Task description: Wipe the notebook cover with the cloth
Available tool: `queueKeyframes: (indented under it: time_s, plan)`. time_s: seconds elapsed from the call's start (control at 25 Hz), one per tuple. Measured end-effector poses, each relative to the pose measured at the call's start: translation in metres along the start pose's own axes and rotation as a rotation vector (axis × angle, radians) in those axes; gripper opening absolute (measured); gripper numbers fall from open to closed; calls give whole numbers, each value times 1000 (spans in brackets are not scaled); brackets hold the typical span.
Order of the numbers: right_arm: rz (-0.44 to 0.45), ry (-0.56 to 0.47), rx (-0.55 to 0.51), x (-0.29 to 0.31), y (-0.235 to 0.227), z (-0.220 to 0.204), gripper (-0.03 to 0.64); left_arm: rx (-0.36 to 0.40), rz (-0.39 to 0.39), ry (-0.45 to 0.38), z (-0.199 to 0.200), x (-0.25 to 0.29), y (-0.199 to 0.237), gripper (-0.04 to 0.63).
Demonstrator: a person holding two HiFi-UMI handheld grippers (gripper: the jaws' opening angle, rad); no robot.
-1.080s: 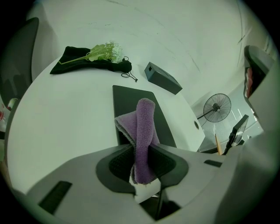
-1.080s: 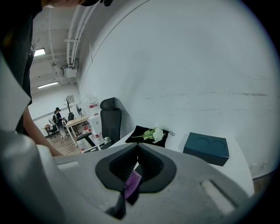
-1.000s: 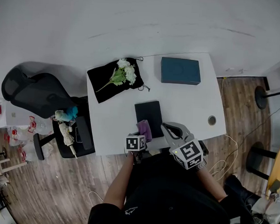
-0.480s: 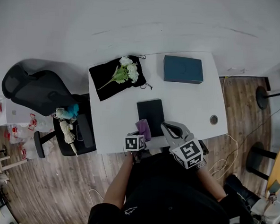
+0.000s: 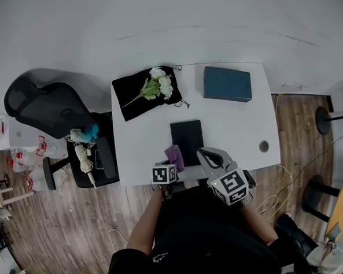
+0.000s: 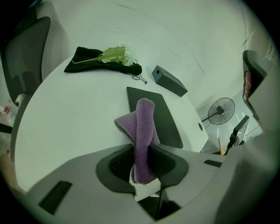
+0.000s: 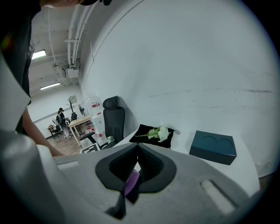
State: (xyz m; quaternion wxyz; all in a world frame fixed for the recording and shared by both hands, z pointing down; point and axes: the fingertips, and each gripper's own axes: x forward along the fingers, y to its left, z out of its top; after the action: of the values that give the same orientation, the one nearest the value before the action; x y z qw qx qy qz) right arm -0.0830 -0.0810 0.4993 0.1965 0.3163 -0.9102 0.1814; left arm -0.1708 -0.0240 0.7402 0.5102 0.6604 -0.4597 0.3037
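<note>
Left gripper [image 6: 140, 151] pinches one purple cloth [image 6: 144, 118]; right gripper [image 7: 138, 153] closed, empty; one black notebook [image 5: 186, 134] beyond.

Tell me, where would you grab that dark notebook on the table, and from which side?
Probably its right long edge, coming in low from the right. The notebook lies flat on the table, so nothing stands up to pinch from above, and the cloth held in the left gripper hangs over its near left corner.
</note>
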Motion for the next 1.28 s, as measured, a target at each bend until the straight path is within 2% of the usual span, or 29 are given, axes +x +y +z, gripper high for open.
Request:
queueKeyframes:
  time_s: [0.44,0.6,0.72,1.0,1.28]
  plan:
    - [14,6,-15,2,4,-1,5,-30,35,-22,-3,-5,11,95]
    - [17,4,-13,2,2,0,5,-42,74,-35,-2,-14,17,91]
    - [18,1,-2,0,1,0,5,-25,101,-87,7,-29,19,86]
    - [6,5,11,-1,-4,-3,5,69,114,-218,37,-61,10,86]
    - [-23,10,26,-4,-10,-6,5,135,72,-396,69,-104,-22,84]
